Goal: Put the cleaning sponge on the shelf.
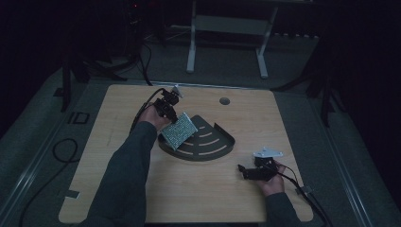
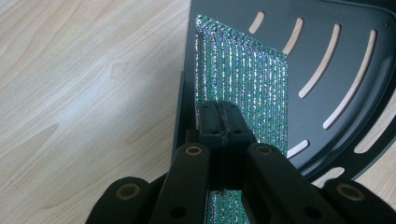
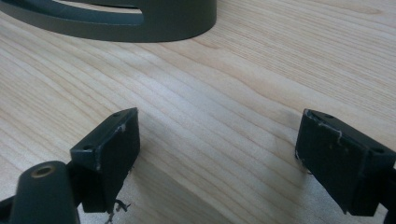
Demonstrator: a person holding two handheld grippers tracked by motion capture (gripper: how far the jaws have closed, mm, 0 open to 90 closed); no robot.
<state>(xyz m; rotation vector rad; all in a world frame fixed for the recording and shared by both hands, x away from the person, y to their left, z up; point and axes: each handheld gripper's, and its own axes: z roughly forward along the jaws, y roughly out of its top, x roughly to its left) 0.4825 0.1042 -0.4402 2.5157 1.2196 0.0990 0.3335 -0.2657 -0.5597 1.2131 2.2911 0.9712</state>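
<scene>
high view: my left gripper (image 1: pixel 173 115) is over the back left part of the wooden table (image 1: pixel 142 198), its jaws pinched on a glittery green-silver scouring pad (image 1: pixel 179 131). the pad hangs tilted over the left edge of a dark quarter-round slotted tray (image 1: pixel 213 146) lying near the table's middle. my right gripper (image 1: pixel 246 171) is low near the front right of the table, well apart from the tray, pointing left; whether its jaws are spread cannot be told here. a small round hole (image 1: pixel 224 100) sits in the tabletop behind the tray.

left gripper view: my two black jaws are closed together on the near edge of the scouring pad, whose ribbed sparkling face stretches away from them. the pad lies along the tray's (image 2: pixel 327 56) straight side wall, over its slotted floor; pale wood shows through the curved slots.

right gripper view: my jaws stand wide apart with nothing between them, just bare wood grain. the tray's curved dark wall (image 3: pixel 177 21) crosses the top left, beyond the jaw tips.
</scene>
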